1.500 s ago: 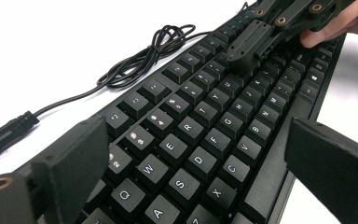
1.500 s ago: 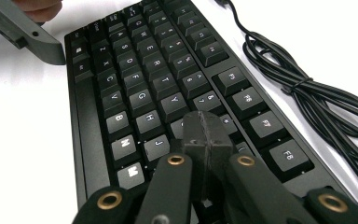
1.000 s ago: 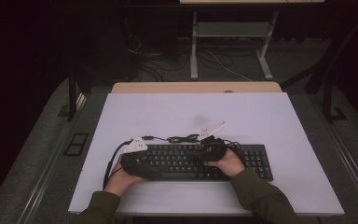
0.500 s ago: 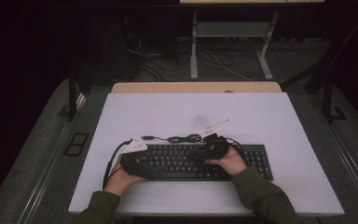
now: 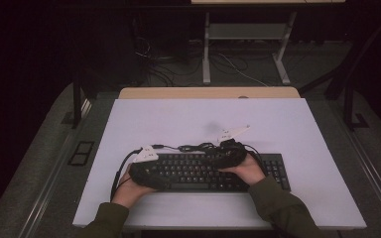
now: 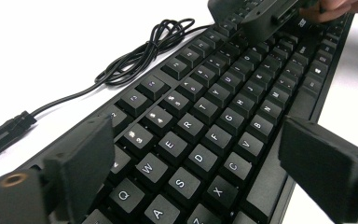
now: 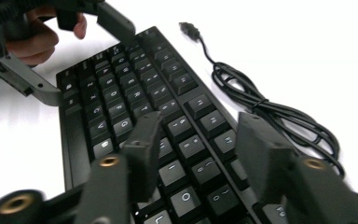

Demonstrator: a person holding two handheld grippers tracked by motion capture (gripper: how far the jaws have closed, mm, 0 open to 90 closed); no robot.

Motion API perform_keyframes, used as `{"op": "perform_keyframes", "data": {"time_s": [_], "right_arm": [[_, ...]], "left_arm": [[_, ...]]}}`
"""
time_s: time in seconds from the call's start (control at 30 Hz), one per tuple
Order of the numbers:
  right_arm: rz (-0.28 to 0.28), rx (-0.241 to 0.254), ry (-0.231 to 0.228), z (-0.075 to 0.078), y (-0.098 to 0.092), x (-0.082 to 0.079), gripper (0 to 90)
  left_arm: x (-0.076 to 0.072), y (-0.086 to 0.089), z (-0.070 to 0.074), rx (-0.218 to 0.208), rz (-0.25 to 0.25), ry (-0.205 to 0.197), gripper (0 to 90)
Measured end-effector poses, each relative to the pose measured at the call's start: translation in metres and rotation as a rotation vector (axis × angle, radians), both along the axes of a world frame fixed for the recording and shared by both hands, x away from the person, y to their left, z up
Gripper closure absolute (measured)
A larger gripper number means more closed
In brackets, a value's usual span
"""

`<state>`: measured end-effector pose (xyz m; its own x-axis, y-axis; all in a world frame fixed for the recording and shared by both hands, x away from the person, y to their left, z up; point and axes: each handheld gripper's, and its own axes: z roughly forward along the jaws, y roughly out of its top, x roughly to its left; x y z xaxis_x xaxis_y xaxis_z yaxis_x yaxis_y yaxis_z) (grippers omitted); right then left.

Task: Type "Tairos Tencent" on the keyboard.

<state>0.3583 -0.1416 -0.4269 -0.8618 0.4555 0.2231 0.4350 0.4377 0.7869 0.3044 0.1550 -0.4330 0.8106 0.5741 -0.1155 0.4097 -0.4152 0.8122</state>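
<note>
The keyboard (image 5: 213,171) lies near the bench's (image 5: 297,124) front edge. The left gripper (image 6: 191,168) hangs over it with jaws apart; the right gripper (image 7: 198,154), jaws just opening with nothing between them, could snag keycaps or drag the coiled cable (image 7: 270,112)

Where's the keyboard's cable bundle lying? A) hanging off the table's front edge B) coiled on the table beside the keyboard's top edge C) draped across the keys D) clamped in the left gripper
B: the coiled cable lies on the white table, just beyond the keyboard.
</note>
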Motion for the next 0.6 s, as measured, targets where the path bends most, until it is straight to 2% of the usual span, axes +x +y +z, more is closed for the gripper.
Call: {"op": "perform_keyframes", "data": {"time_s": [0.13,0.17,0.2,0.47,0.6], "right_arm": [[-0.037,0.015,-0.013,0.0001,-0.0024,0.0017,35.0],[-0.037,0.015,-0.013,0.0001,-0.0024,0.0017,35.0],[-0.046,0.018,-0.013,0.0002,-0.0032,0.0024,31.1],[-0.069,0.035,-0.028,-0.0009,-0.0036,0.0036,26.2],[-0.07,0.039,-0.033,-0.0008,-0.0031,0.0034,25.4]], "left_arm": [[0.0002,-0.0013,0.0005,0.002,0.001,-0.001,18.3],[0.0004,-0.0017,0.0007,0.002,-0.003,-0.002,18.3],[0.0004,-0.0023,0.0007,0.0,-0.003,0.0,21.3],[0.0023,-0.0057,0.0006,-0.008,-0.008,0.004,30.5],[0.0045,-0.0062,0.0003,-0.002,-0.004,0.006,39.1]]}}
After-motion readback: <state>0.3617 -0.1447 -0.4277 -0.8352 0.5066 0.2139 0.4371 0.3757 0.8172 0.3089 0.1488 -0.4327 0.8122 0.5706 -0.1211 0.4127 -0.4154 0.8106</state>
